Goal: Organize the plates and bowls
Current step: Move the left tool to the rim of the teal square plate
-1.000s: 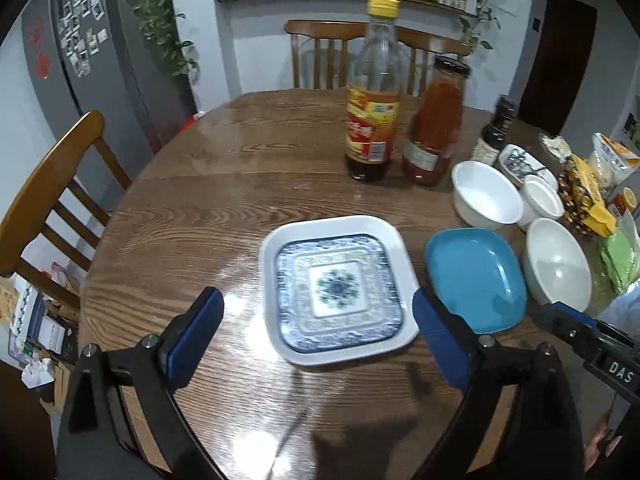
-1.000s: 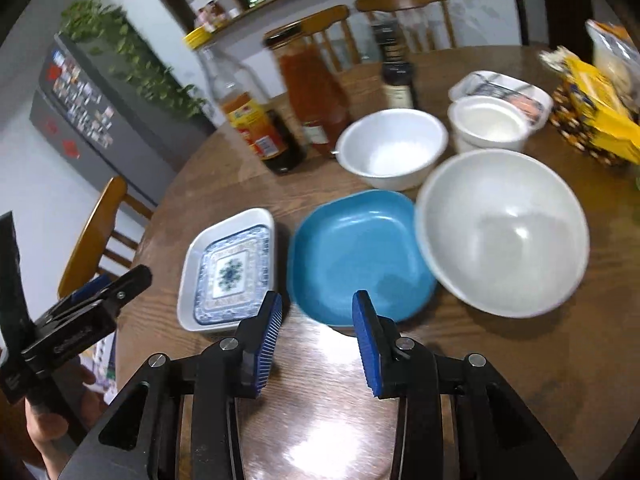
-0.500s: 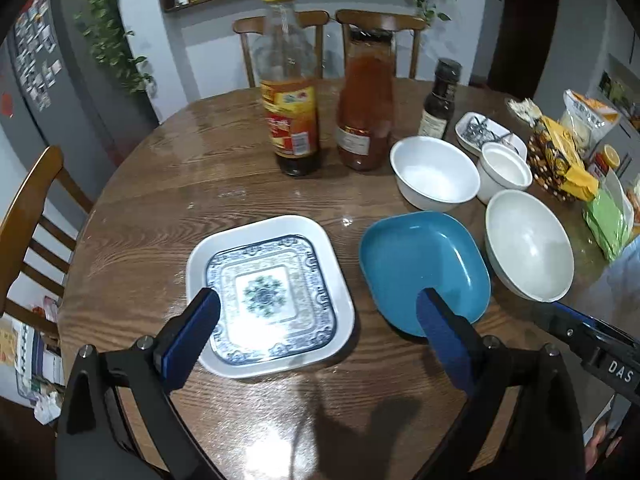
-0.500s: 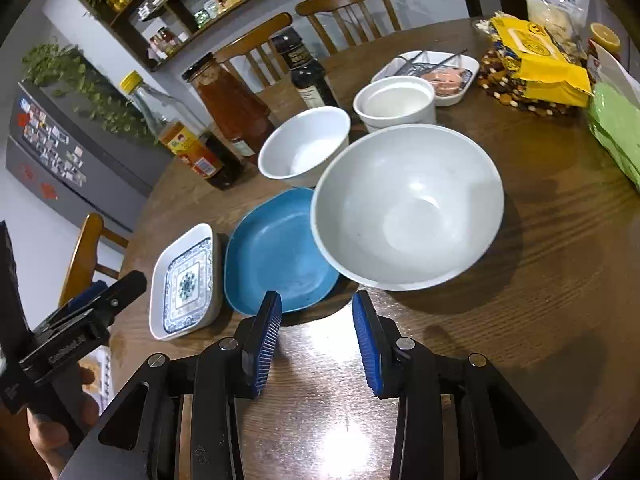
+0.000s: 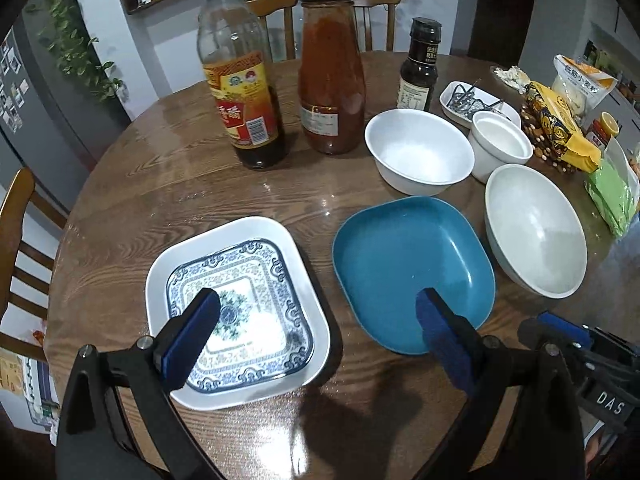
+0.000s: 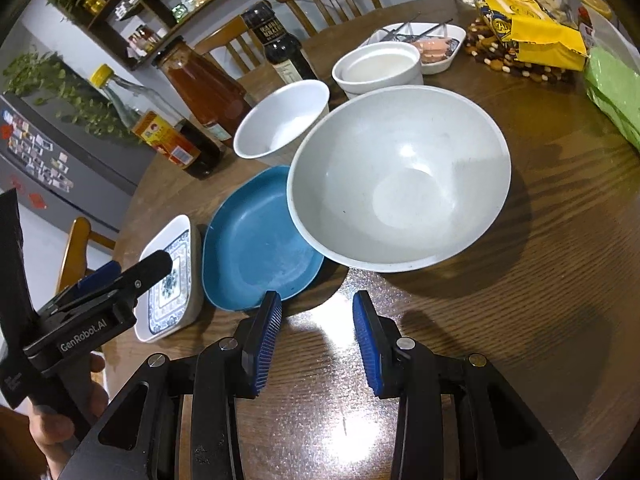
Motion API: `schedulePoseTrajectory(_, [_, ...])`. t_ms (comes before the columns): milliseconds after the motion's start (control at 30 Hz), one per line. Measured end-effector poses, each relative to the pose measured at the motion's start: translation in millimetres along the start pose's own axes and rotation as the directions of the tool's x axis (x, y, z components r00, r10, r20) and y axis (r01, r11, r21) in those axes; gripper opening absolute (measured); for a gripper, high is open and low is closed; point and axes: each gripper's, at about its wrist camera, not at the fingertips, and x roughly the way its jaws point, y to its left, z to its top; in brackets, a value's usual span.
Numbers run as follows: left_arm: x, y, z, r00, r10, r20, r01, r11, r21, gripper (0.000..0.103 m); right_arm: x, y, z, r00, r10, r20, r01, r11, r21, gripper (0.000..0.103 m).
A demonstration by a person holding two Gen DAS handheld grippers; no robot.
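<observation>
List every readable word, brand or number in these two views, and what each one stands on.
"GenRobot.AI": side of the left gripper, in the right wrist view.
"DAS": body of the right gripper, cut off at the left wrist view's edge.
Yellow-capped bottle: Chinese label, too blurred to read.
Red sauce jar, dark bottle, snack bags: print too small or blurred.
</observation>
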Motion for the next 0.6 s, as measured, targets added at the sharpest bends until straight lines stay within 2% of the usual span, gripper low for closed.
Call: schedulePoseTrajectory(600, [15.0, -9.8, 15.6, 1.000, -0.008, 0.014, 0.008, 0.999, 0.041, 0.099, 12.1, 1.7, 9.5, 0.999, -0.044, 0.001, 0.044, 0.999, 0.009, 0.038])
